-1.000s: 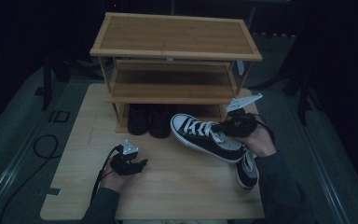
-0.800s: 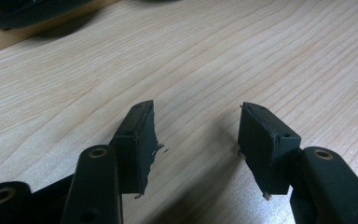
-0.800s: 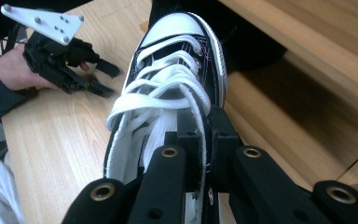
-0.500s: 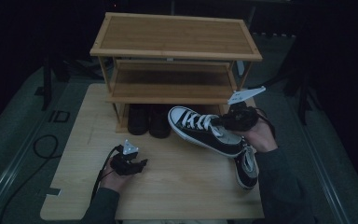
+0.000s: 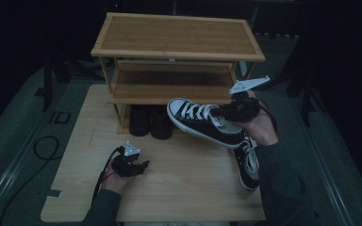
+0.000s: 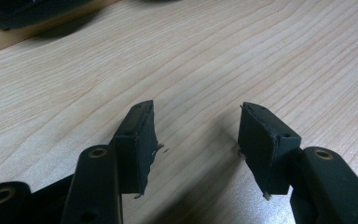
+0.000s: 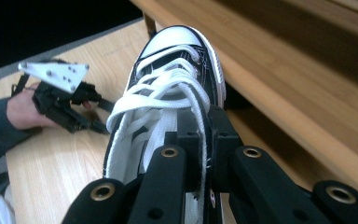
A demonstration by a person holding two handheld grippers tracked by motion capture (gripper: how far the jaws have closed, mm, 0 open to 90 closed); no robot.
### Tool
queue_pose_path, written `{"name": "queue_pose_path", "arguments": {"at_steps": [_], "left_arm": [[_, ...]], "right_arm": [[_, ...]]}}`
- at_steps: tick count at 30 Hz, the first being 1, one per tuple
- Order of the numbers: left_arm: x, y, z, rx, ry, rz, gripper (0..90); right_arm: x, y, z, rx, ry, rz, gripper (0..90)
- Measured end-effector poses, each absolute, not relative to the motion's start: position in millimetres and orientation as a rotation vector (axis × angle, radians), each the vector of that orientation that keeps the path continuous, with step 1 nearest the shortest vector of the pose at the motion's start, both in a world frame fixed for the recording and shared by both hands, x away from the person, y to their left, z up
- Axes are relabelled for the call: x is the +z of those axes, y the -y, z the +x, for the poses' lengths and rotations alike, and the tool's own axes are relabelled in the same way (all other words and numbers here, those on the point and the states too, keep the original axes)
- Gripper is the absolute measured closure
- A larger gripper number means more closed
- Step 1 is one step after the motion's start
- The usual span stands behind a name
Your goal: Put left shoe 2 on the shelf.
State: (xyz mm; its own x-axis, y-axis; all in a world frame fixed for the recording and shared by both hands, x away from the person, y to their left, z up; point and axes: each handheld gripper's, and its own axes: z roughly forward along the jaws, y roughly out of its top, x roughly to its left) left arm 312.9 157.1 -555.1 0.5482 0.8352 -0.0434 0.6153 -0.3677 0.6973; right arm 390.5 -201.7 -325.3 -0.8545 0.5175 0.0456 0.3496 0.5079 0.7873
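Holding the black-and-white canvas sneaker by its collar in your right gripper, keep it level, toe toward the bamboo shoe rack; left gripper idles, jaws wide.

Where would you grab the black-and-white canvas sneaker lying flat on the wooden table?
Grip the black-and-white canvas sneaker by its collar wall beside the laces, coming from above. It lies sole-down with its opening facing up, so one jaw could probably slip inside and one outside.
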Motion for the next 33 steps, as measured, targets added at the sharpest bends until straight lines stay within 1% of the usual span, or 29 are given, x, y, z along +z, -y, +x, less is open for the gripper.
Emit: {"name": "queue_pose_path", "arguments": {"at_steps": [4,10,22,33], "left_arm": [[-555.1,-157.1,312.9,0.419,-1.163,2.11,46.6],[-555.1,-157.0,312.9,0.42,-1.163,2.111,46.6],[-555.1,-157.2,313.1,0.417,-1.162,2.11,46.6],[-555.0,-157.2,313.2,0.419,-1.16,2.114,46.6]], "right_arm": [[-321.6,201.7,394.0,1.281,-2.539,0.753,86.6],[-314.7,197.0,410.7,1.303,-2.486,0.802,86.6],[-319.2,179.6,439.1,1.301,-2.383,0.917,86.7],[-328.0,167.5,449.3,1.345,-2.236,1.061,86.8]]}}
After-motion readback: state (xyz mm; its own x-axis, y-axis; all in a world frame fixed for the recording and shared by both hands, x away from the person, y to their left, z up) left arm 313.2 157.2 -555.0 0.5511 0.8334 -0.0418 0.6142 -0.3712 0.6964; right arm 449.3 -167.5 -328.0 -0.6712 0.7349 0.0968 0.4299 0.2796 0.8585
